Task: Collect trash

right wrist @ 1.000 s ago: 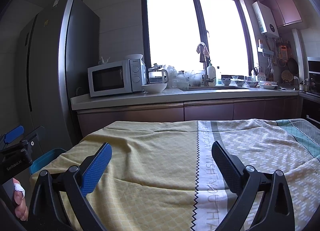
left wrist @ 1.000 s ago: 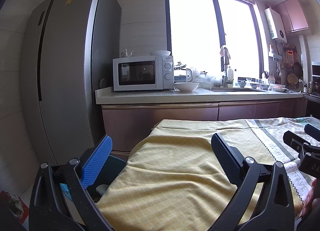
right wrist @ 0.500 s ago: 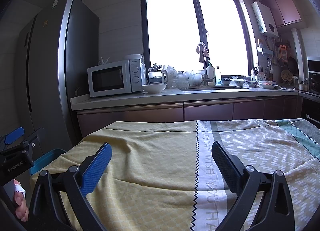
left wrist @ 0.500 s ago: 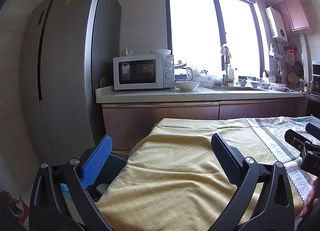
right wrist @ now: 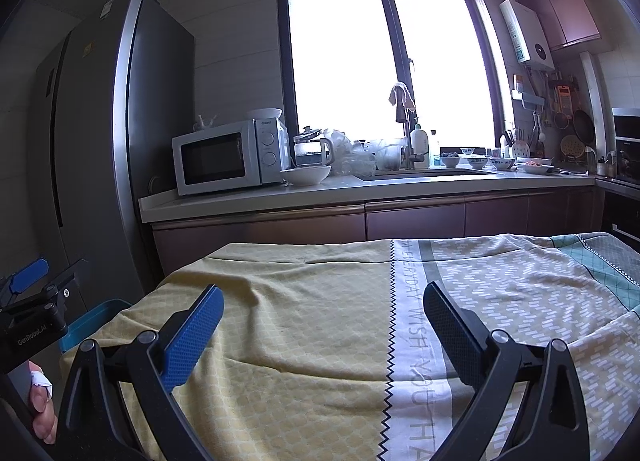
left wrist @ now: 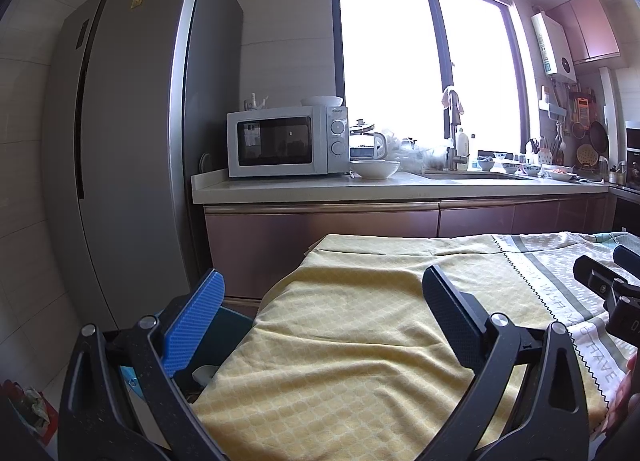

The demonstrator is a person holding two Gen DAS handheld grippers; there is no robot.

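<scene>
A table under a yellow and grey patterned cloth (left wrist: 360, 341) fills the lower half of both views (right wrist: 320, 321). No trash lies on the cloth. My left gripper (left wrist: 320, 293) is open and empty over the cloth's left end. My right gripper (right wrist: 320, 309) is open and empty over the cloth's middle. A blue bin (left wrist: 224, 325) stands on the floor at the table's left end, with a pale scrap (left wrist: 204, 373) inside it. The bin's rim also shows in the right wrist view (right wrist: 96, 313). Each gripper shows at the edge of the other's view.
A tall grey fridge (left wrist: 132, 141) stands at the left. A kitchen counter (left wrist: 400, 185) behind the table holds a white microwave (left wrist: 284, 141), a white bowl (left wrist: 374, 169), a kettle and a sink with dishes. A red packet (left wrist: 24, 401) lies on the floor at far left.
Both views have shifted only very slightly. Both grippers stay open and empty.
</scene>
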